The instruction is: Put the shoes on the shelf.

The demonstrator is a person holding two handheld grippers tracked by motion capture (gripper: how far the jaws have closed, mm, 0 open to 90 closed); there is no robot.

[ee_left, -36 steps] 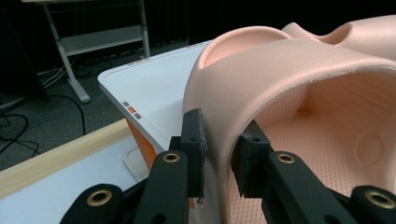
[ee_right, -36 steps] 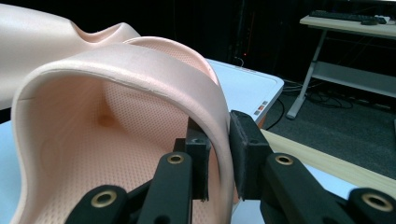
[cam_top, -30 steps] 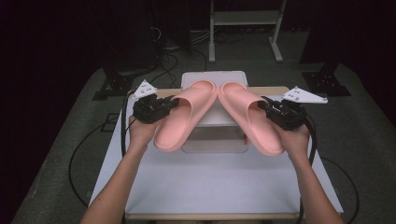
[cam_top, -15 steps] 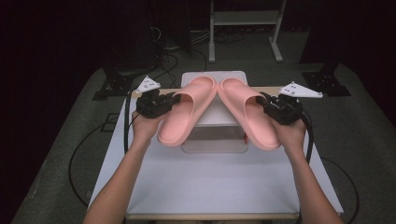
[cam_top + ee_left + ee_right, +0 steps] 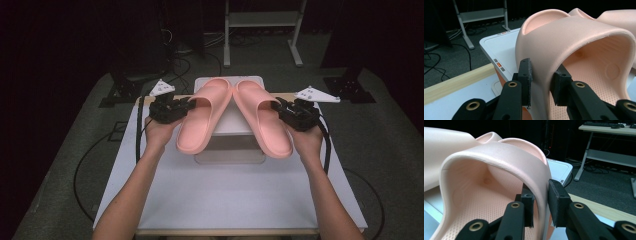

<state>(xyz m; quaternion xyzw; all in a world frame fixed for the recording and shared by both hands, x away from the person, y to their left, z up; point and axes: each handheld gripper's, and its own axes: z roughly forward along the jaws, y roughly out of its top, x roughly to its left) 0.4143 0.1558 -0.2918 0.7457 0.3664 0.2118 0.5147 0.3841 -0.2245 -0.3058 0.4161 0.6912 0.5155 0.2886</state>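
Two pink slide sandals hang above a white box (image 5: 230, 122) in the middle of the table. My left gripper (image 5: 186, 106) is shut on the strap edge of the left sandal (image 5: 202, 122); in the left gripper view its black jaws pinch the strap (image 5: 541, 80) of that sandal (image 5: 574, 40). The right sandal (image 5: 262, 120) is held the same way by my right gripper (image 5: 278, 108), whose jaws clamp its strap wall (image 5: 540, 202) in the right gripper view. Both toes point away and nearly touch; the heels spread toward me.
The white table (image 5: 225, 195) has a wooden strip (image 5: 456, 82) along its far edge. Beyond it are a metal-legged desk (image 5: 260, 30), dark stands and cables (image 5: 85, 165) on the grey floor. The box lid carries small coloured buttons (image 5: 499, 64).
Both hands have carried the sandals slightly away from me and upward over the box. The toes have come closer together.
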